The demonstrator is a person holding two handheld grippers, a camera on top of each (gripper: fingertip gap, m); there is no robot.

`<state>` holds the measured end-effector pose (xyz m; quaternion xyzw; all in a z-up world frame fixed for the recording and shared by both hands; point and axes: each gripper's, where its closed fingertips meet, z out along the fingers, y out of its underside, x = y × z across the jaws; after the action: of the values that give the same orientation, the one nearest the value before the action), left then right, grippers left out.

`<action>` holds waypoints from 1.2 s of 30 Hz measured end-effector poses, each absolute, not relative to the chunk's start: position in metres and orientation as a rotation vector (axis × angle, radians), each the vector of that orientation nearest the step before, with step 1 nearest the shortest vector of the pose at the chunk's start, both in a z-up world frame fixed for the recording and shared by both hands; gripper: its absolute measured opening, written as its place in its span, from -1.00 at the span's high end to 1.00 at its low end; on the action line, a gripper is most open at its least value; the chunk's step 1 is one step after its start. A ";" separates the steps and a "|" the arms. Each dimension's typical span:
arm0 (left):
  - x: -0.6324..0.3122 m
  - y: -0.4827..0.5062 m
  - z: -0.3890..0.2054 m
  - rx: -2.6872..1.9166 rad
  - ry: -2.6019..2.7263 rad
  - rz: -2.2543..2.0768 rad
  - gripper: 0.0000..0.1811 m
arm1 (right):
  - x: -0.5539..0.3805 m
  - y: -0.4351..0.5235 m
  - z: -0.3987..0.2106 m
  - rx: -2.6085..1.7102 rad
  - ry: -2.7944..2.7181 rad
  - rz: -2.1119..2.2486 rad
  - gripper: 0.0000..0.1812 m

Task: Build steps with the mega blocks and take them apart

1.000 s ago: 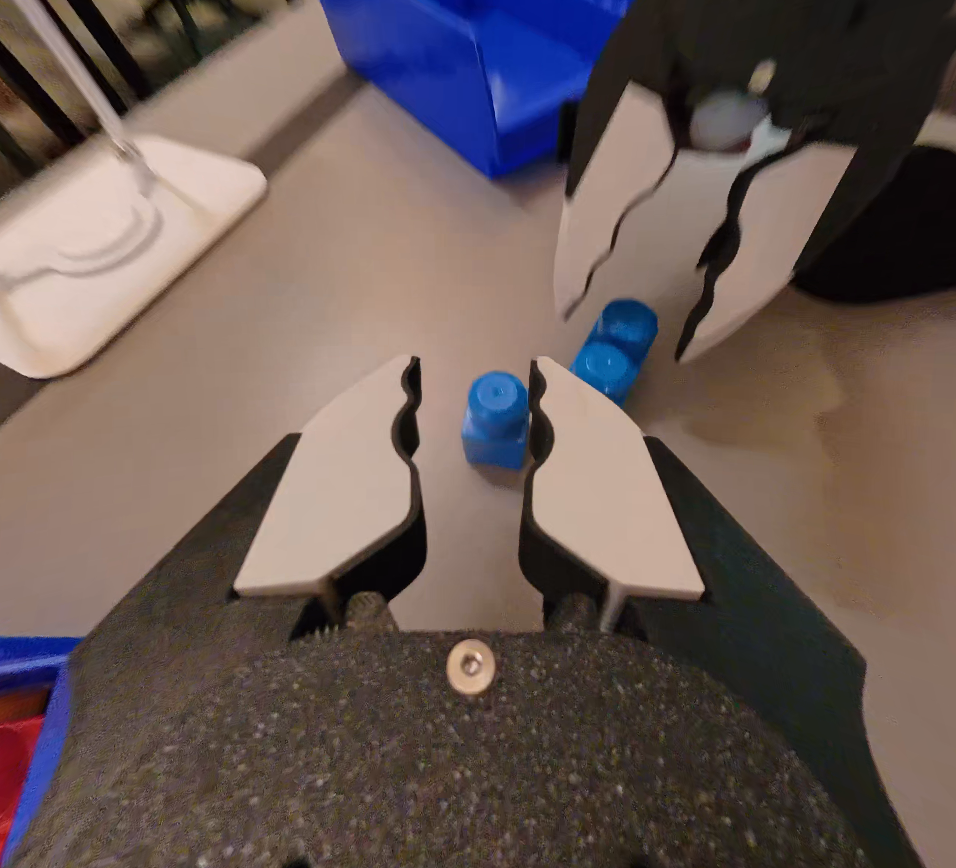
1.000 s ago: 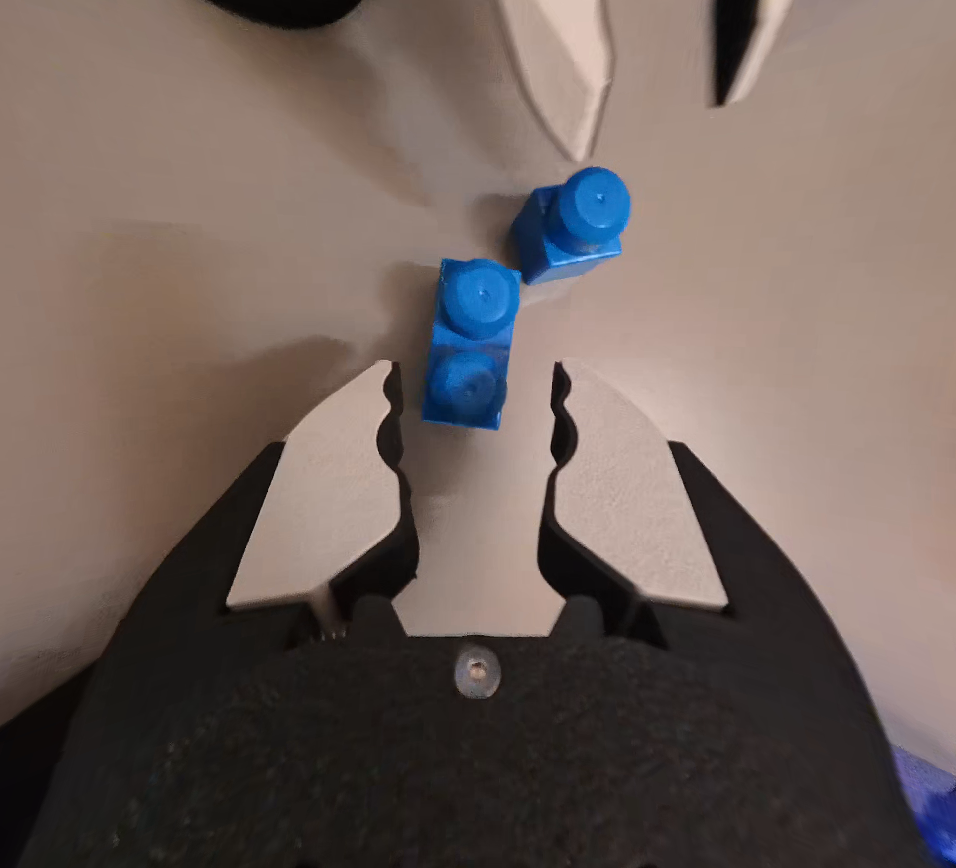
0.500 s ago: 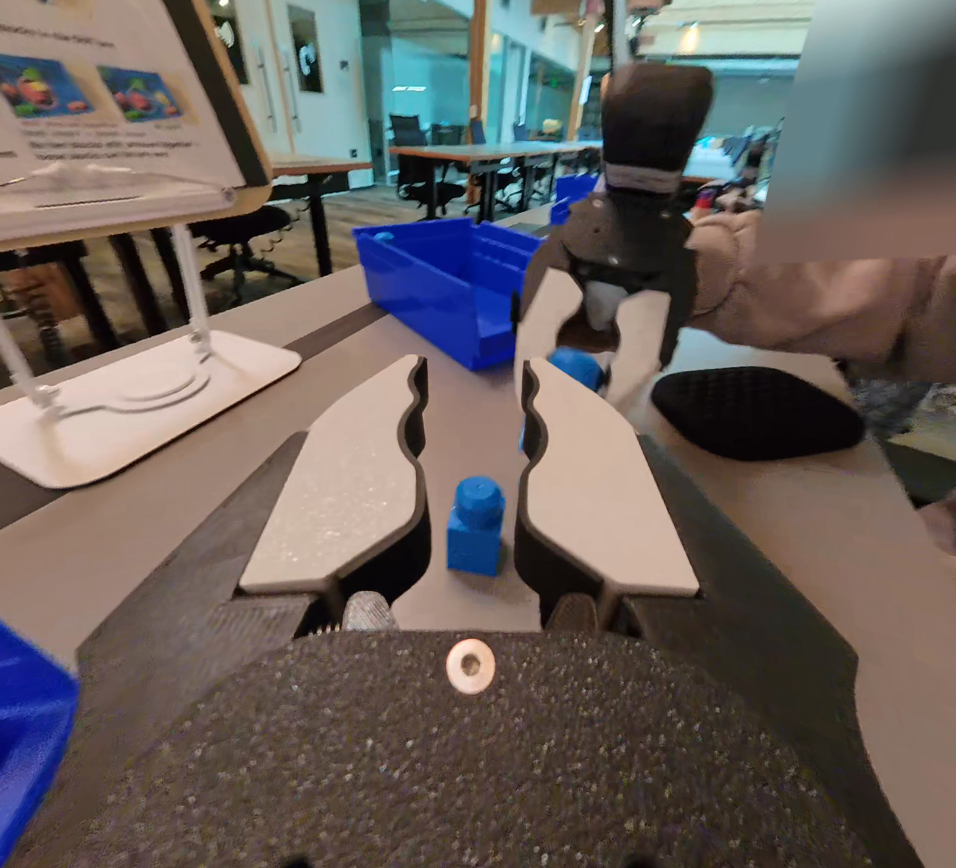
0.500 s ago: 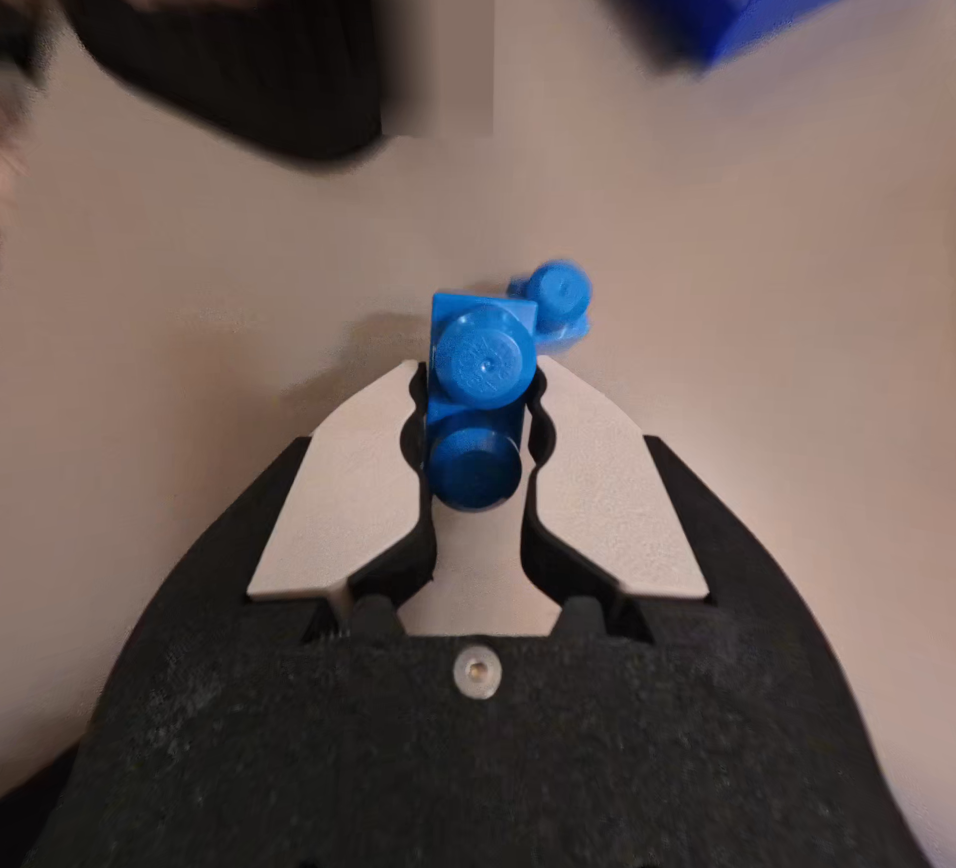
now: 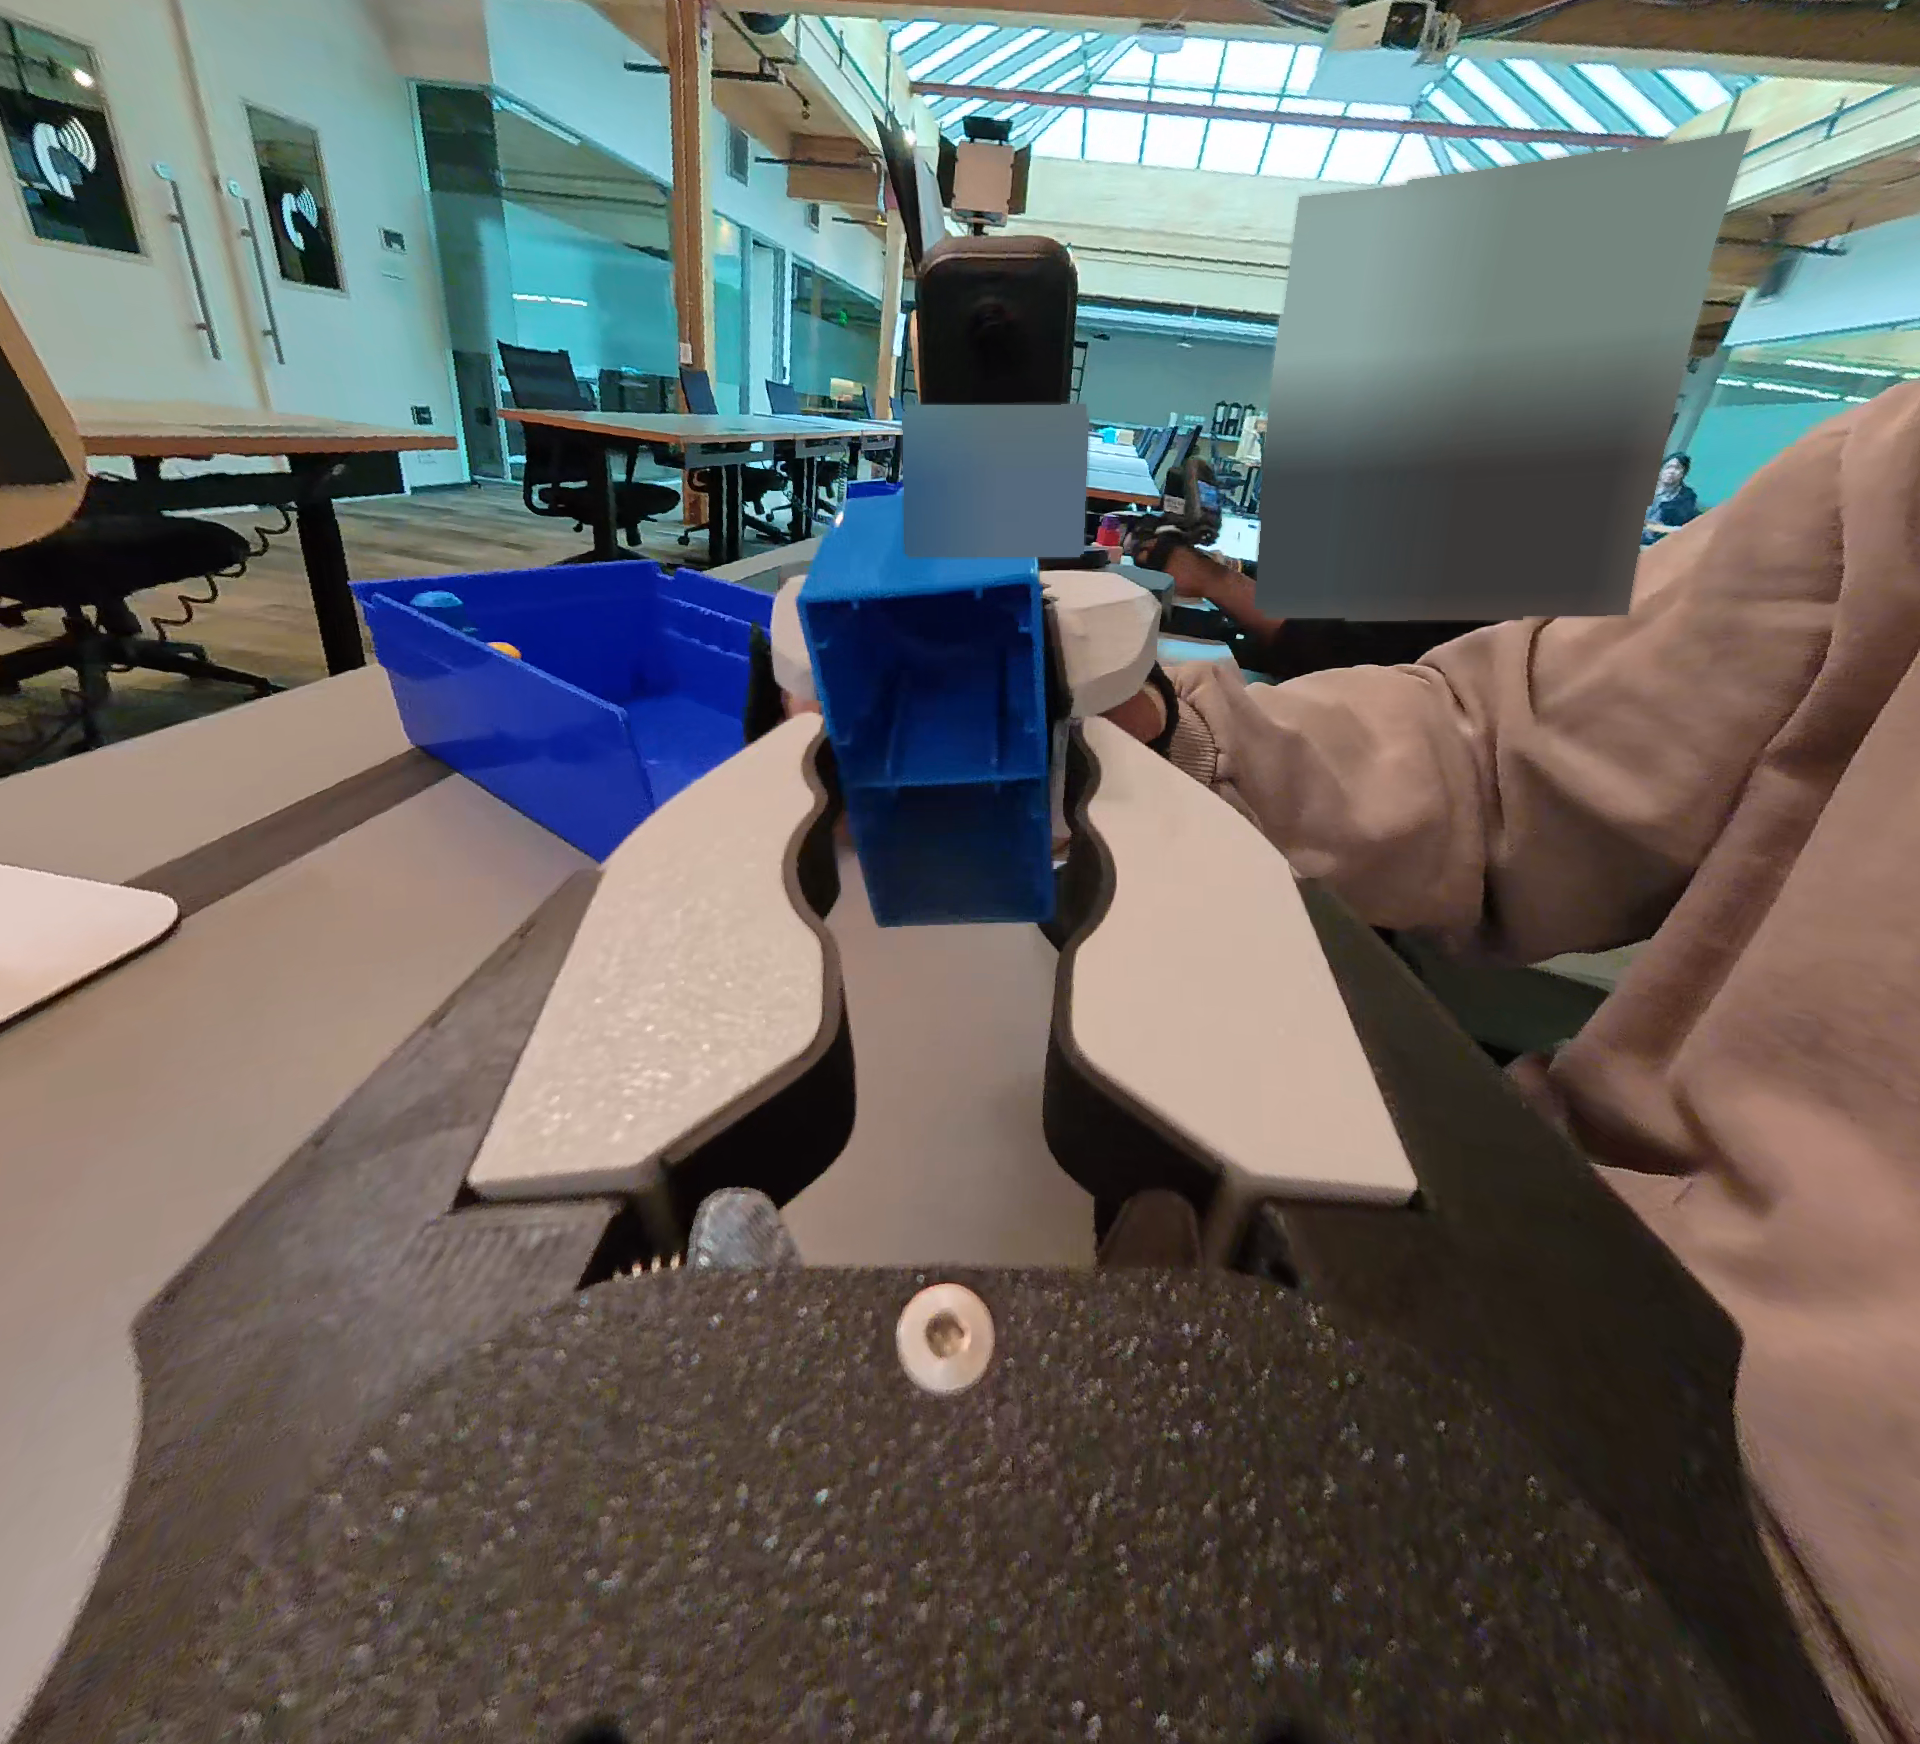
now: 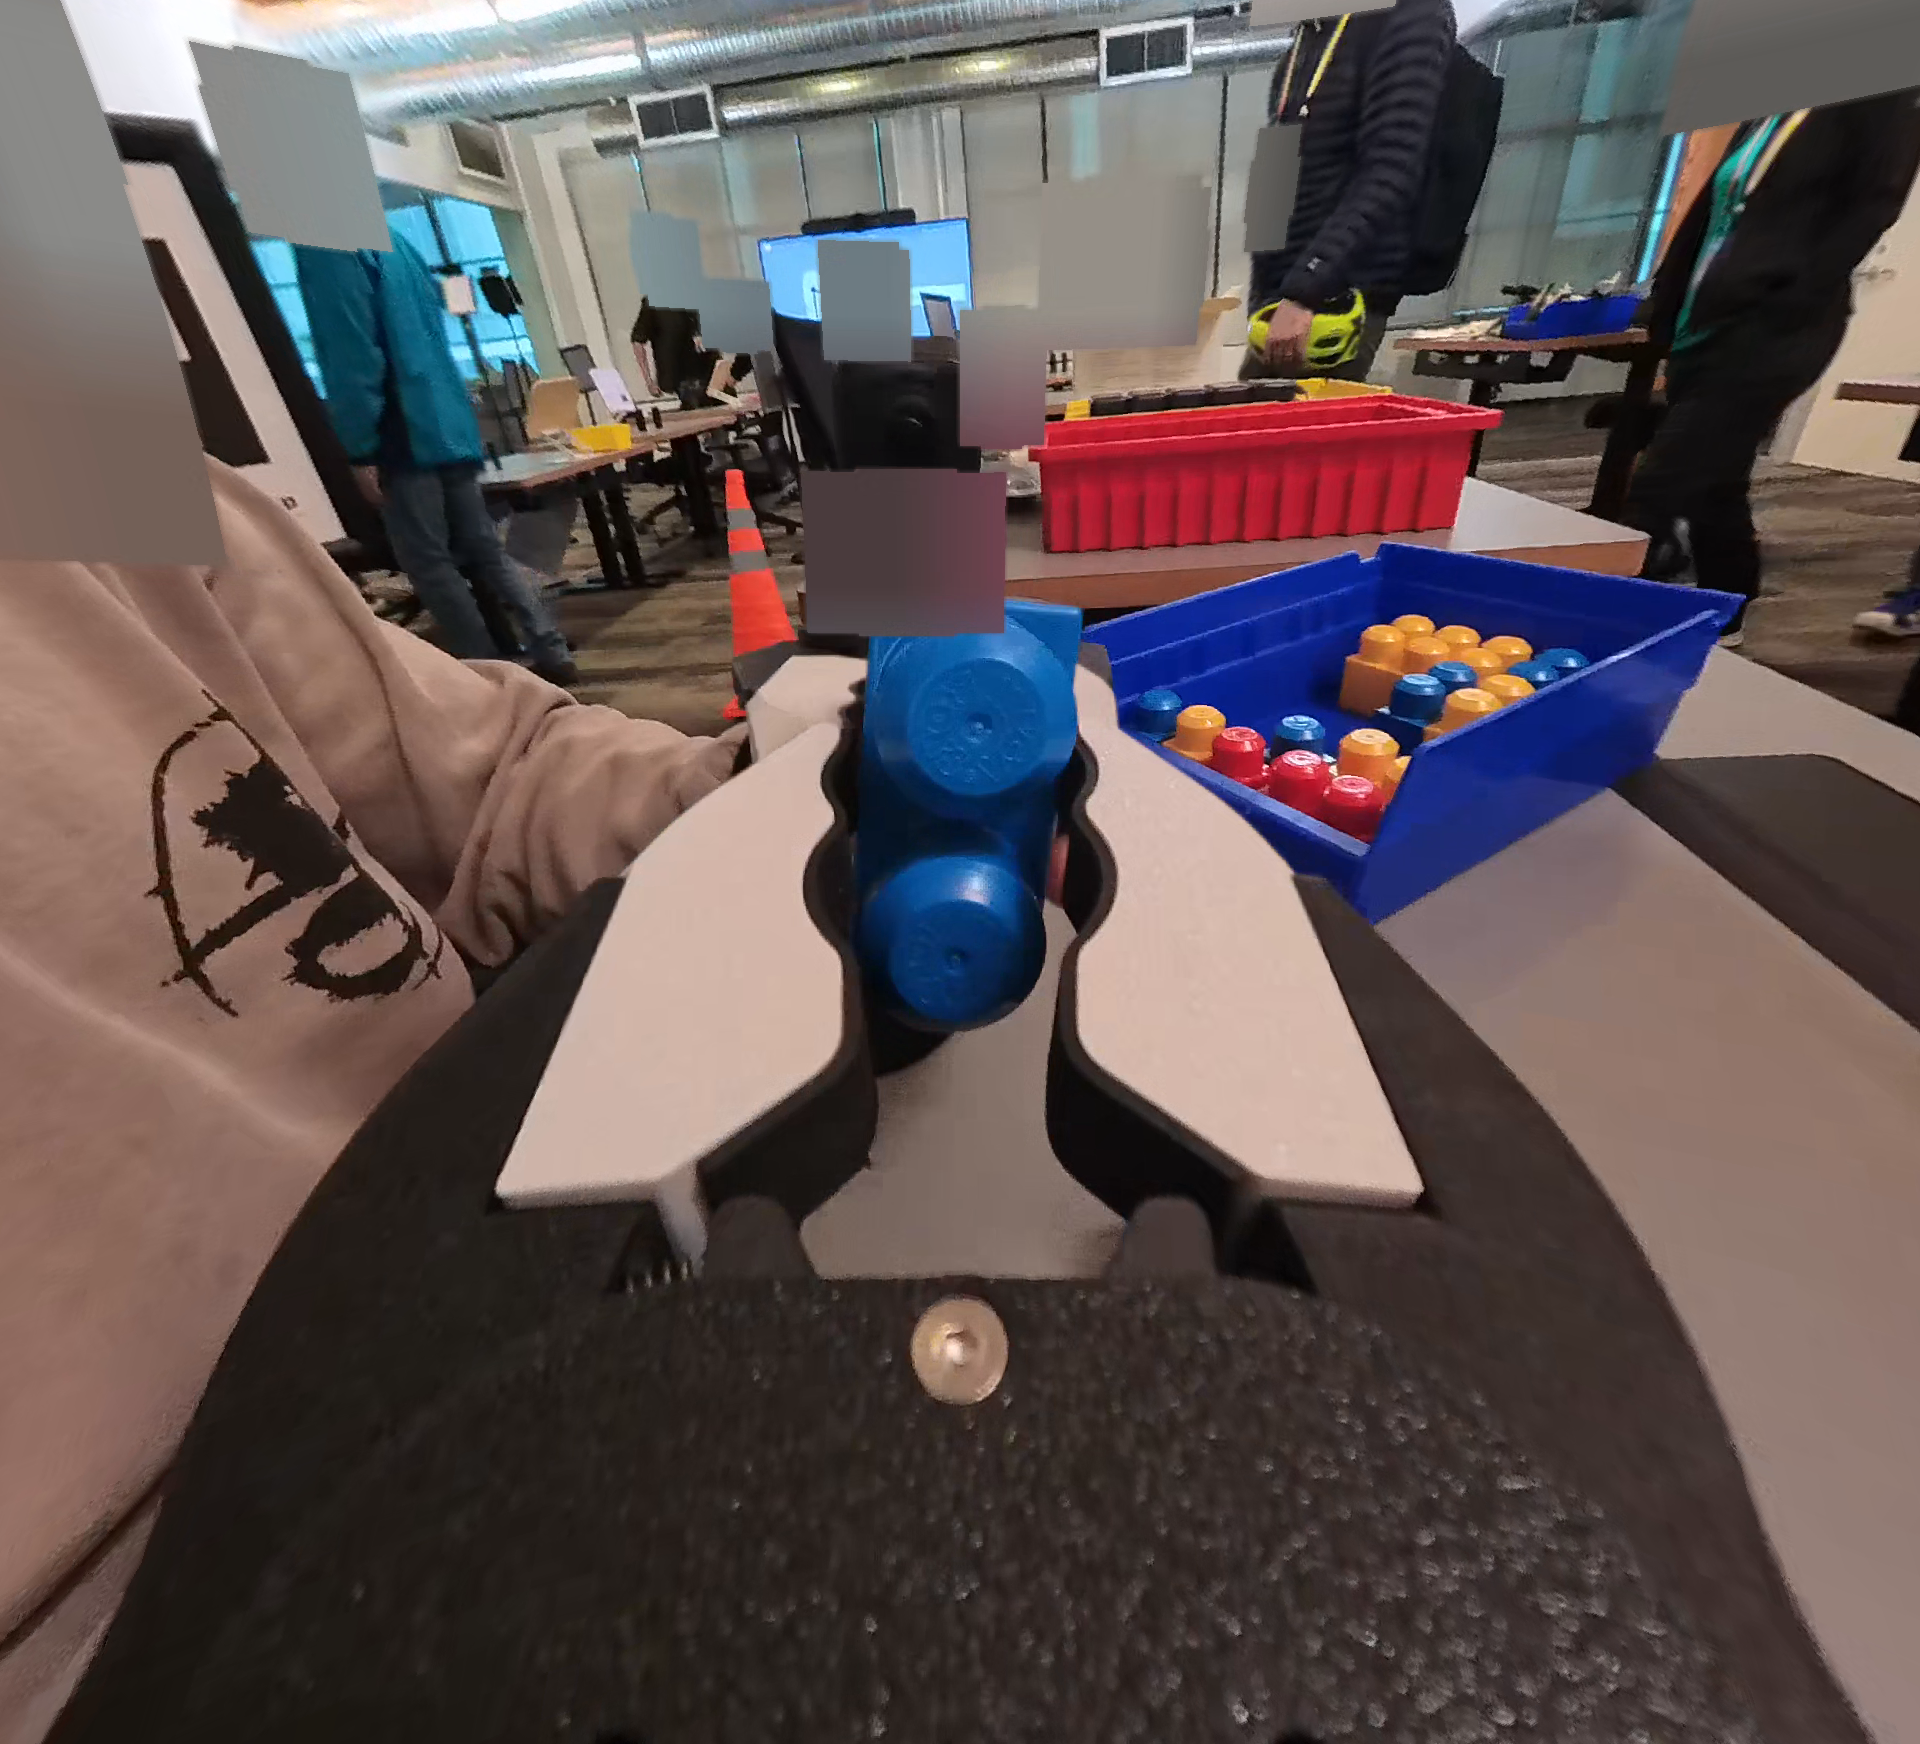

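Mega blocks are hollow moulded plastic, so I judge them light, stiff and rather slick on their flat walls; the two-stud blue block (image 6: 961,821) is up in the air above the table (image 5: 312,1019), clamped by its long side walls between the closed fingers of the right gripper (image 6: 956,759), studs facing that gripper's own camera and open underside (image 5: 925,676) facing the left one; the left gripper (image 5: 951,790) meets it head-on, its tips closed on what looks like a small blue block (image 5: 956,853) set against the lower half of that underside (whether its stud is already seated inside I cannot tell, since the joint is hidden); the wavy inner edges of both sets of fingers suit this, because a smooth wall can sit in a scallop and not slide; a hold on the flat sides, low and square, seems best, leaving studs and socket free to mate; the fit is a friction one, so a straight push along the stud should serve, while a skewed push could twist a block out of the fingers; more blocks in orange, red and blue lie in the blue bin (image 6: 1558,780) near the right gripper; a second blue bin (image 5: 499,707) stands farther off in the left wrist view.
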<state>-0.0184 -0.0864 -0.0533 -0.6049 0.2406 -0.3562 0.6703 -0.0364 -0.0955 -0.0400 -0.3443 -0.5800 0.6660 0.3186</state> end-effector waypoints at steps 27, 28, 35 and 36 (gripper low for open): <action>-0.142 -0.084 -0.058 -1.400 0.368 -0.542 0.59 | -0.075 -0.045 -0.200 -1.025 -2.605 0.526 0.47; -0.144 -0.083 -0.058 -1.403 0.364 -0.538 0.59 | -0.076 -0.046 -0.205 -1.016 -2.637 0.500 0.51; -0.145 -0.084 -0.062 -1.413 0.368 -0.543 0.59 | -0.082 -0.042 -0.184 -1.030 -2.519 0.657 0.64; -0.142 -0.085 -0.061 -1.410 0.374 -0.553 0.59 | -0.082 -0.040 -0.171 -1.037 -2.444 0.746 0.65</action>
<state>-0.1422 -0.0847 -0.0612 -0.6356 0.1687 -0.2492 0.7110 -0.0818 -0.0403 -0.1706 -0.3691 -0.8700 0.2654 0.1908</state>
